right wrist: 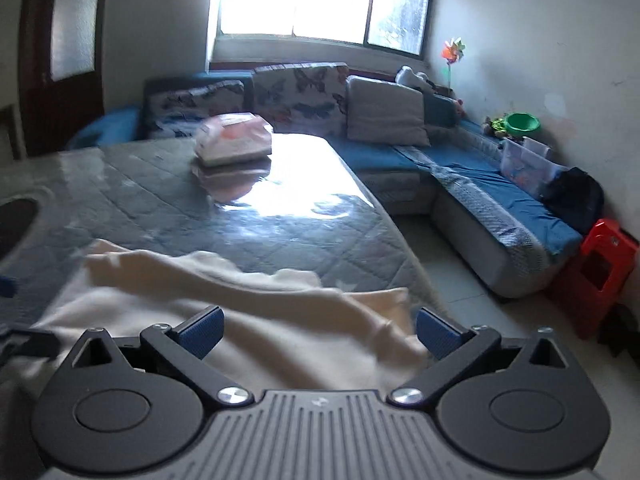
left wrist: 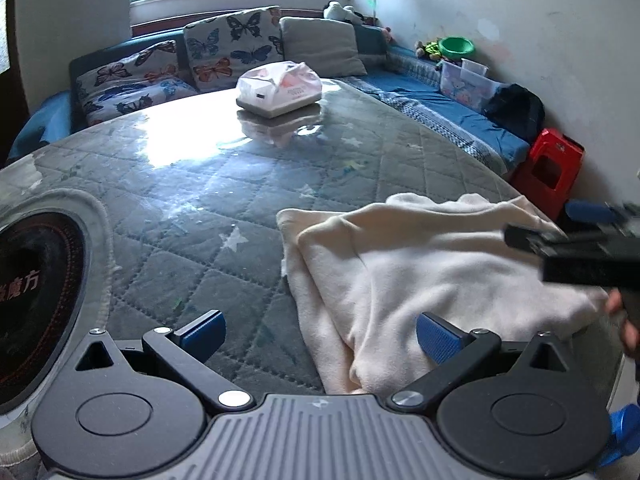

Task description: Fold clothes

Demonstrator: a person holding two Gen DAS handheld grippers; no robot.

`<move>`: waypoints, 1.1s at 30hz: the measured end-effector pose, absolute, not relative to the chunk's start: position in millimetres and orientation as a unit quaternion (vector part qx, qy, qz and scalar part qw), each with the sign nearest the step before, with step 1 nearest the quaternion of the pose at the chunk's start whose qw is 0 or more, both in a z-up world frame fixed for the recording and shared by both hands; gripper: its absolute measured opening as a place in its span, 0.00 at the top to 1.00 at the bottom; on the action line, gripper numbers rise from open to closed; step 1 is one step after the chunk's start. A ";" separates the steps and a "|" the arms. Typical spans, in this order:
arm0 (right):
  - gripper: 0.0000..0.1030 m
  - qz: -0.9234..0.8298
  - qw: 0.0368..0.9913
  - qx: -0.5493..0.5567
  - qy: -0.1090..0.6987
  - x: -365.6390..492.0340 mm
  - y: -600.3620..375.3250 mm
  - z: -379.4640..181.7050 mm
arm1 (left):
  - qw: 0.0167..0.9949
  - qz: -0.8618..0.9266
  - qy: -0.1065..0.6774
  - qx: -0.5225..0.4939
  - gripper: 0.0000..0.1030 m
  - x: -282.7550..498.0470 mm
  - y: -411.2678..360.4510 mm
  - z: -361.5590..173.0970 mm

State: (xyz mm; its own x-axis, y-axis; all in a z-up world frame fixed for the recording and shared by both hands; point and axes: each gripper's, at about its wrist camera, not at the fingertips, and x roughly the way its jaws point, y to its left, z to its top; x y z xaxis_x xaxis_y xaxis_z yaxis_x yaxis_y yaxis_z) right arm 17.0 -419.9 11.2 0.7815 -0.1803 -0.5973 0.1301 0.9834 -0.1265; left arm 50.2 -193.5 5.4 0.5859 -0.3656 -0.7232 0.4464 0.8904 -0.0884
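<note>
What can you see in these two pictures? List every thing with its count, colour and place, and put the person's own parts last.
garment: one, cream, partly folded at the near right of the table
table: one, grey quilted cover under glossy film
bag: one, white and pink plastic, far end of table
sofa: one, blue, along the walls
cushions: several, butterfly print and plain grey, on sofa
bowl: one, green, sofa corner
stool: one, red, on the floor by the sofa's end
window: one, bright, back wall
left gripper: black, blue pads, open
right gripper: same, open over garment
</note>
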 end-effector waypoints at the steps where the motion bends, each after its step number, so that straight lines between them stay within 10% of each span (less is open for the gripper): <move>1: 0.00 -0.087 0.941 -0.045 0.325 23.9 -421.2 9.8 | 0.888 -0.230 0.394 0.054 0.00 50.2 -194.6 4.6; 33: 0.00 -0.085 0.932 -0.050 0.350 76.8 -404.2 -1.5 | 0.876 -0.230 0.421 0.045 0.00 57.6 -193.9 -3.2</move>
